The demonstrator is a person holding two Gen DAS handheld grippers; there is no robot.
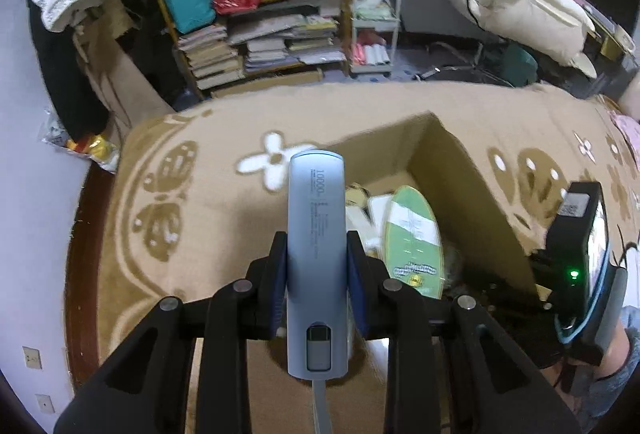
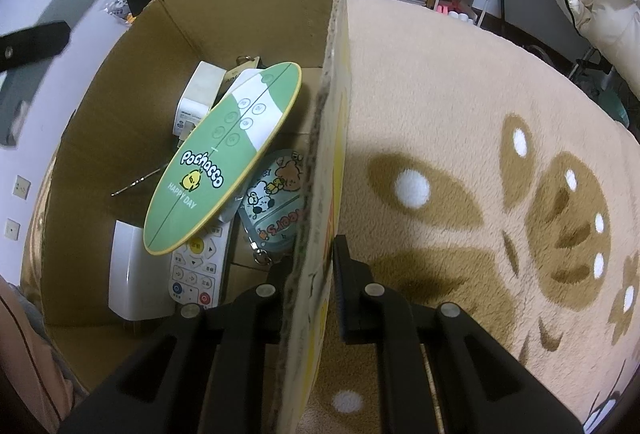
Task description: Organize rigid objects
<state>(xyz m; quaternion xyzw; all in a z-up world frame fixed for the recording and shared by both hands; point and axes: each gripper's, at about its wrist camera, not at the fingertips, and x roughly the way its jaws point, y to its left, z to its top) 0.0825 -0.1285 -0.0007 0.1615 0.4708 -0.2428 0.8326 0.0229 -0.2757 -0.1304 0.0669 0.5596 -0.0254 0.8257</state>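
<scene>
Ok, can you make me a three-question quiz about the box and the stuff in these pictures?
1. Where is the green oval Pochacco fan?
A on the carpet
B inside the brown cardboard box
C on a shelf

2. What colour is the slim power bank?
A red
B yellow
C light blue-grey

3. What is the right gripper doing?
A straddling the box wall
B hanging free
C holding the remote

Answers: 1 B, it lies among the things in the box. 2 C, seen between the left gripper fingers. 3 A, one finger is on each side of the wall.

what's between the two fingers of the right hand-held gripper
The right wall of the cardboard box: the right hand-held gripper straddles it, one finger inside, one outside over the blanket. This shows in the right wrist view.
</scene>
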